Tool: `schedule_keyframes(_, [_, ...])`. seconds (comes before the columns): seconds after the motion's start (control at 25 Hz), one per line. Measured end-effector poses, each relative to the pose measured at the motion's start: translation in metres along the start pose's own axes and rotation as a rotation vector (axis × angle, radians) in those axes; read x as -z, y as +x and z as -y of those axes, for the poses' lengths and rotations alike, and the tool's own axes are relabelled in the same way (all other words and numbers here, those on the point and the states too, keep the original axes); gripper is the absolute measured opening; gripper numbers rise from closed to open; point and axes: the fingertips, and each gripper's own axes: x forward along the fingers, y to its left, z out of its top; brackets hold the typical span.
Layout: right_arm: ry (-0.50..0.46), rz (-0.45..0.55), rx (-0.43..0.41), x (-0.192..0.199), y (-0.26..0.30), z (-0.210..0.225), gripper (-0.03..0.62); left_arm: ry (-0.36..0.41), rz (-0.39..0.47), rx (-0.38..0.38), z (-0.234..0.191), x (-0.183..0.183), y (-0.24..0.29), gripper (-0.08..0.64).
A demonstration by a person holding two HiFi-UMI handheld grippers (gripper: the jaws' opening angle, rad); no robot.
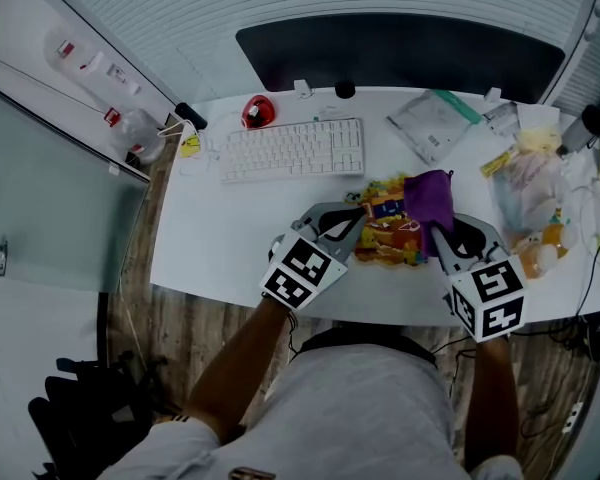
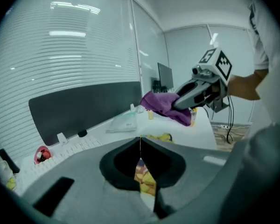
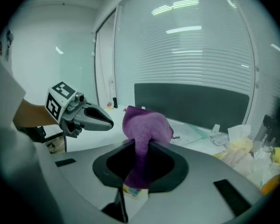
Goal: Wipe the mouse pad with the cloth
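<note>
We see a white keyboard (image 1: 293, 149) lying on the white desk (image 1: 210, 238) in front of a dark panel (image 1: 400, 53), a red object (image 1: 258, 112) near its far left corner, a clear packet (image 1: 432, 123) to its right and crumpled plastic bags (image 1: 530, 183) farther right.

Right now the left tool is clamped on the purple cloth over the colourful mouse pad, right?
Not quite: it is the right tool that is clamped on the purple cloth over the colourful mouse pad. The right gripper view shows the cloth pinched between its jaws.
</note>
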Motion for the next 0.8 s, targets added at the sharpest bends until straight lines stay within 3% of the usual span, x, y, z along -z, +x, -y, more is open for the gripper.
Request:
schedule_keyframes(0.24, [0.027, 0.182, -0.036, -0.039, -0.014, -0.006, 0.069, -0.041, 0.282, -0.038, -0.003, -0.064, -0.033, 0.015])
schedule_keyframes(0.4, [0.042, 0.3, -0.075, -0.06, -0.022, -0.015, 0.069, -0.05, 0.42, -0.054, 0.0, -0.093, -0.054, 0.015])
schedule_keyframes(0.56, [0.064, 0.424, -0.107, -0.081, -0.034, -0.026, 0.069, -0.096, 0.511, -0.064, 0.005, -0.112, -0.073, 0.015])
schedule_keyframes(0.8, [0.064, 0.575, -0.154, -0.105, -0.053, -0.043, 0.069, -0.111, 0.581, -0.07, 0.011, -0.122, -0.085, 0.015])
